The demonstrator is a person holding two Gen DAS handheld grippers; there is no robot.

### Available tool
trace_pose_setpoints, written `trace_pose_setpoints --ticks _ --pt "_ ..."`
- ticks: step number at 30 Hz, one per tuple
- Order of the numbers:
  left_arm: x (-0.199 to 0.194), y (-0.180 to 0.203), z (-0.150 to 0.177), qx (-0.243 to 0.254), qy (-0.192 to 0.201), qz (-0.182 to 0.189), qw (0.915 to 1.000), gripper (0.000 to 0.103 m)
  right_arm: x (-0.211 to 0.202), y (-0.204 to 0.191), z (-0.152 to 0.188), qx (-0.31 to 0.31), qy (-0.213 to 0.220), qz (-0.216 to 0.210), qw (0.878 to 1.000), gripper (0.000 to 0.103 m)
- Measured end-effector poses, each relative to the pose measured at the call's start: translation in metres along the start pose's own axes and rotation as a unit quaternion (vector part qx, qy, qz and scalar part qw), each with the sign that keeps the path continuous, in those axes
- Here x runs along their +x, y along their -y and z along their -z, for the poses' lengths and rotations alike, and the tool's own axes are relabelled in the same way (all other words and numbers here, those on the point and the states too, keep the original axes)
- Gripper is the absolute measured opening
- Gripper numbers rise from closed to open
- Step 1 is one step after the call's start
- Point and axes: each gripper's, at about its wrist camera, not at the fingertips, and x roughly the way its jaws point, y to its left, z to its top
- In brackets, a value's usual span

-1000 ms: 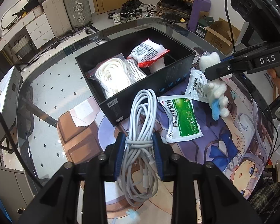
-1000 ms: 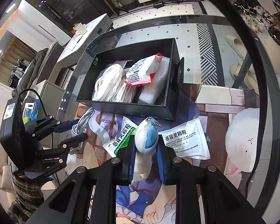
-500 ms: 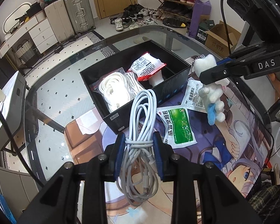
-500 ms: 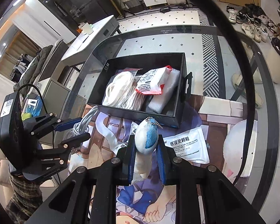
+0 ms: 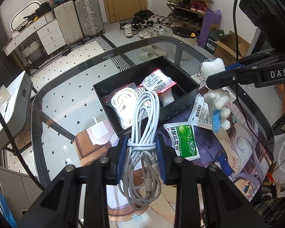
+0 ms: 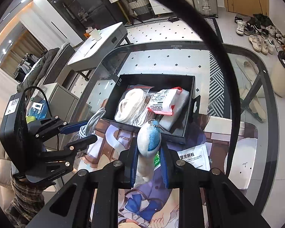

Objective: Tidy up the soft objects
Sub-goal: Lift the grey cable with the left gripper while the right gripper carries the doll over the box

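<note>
My left gripper (image 5: pixel 141 150) is shut on a coiled white cable (image 5: pixel 142 133) and holds it in the air in front of the black box (image 5: pixel 182 104). My right gripper (image 6: pixel 149 157) is shut on a white and blue plush toy (image 6: pixel 149 140), also lifted, right of the box; the toy (image 5: pixel 217 98) shows in the left wrist view too. The box holds a bagged white rope (image 5: pixel 121 102), a red and white packet (image 5: pixel 158 82) and white foam (image 6: pixel 178 108). A green packet (image 5: pixel 184 142) and a white packet (image 5: pixel 199 112) lie on the mat.
The box stands on a glass table (image 5: pixel 70 102) partly covered by a printed mat (image 5: pixel 237 152). A grey side table (image 6: pixel 98 43) stands to the left. Shoes, suitcases and a bin are on the floor beyond.
Both grippers have risen higher above the table with their loads still held. The box and packets have not moved.
</note>
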Motion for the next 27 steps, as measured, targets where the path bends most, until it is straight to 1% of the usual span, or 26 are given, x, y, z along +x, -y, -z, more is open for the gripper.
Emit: trace_pose_setpoints --ticks 12,27 --pt "-0.011 -0.007 -0.013 -0.022 0.02 -0.011 0.9995 0.028 -0.01 -0.007 -0.018 -0.005 0.025 -0.001 1.0 0.021" --pt "-0.02 -0.015 -0.037 -0.038 0.039 -0.023 0.9982 0.028 -0.022 -0.011 -0.042 -0.005 0.056 -0.001 0.998 0.021"
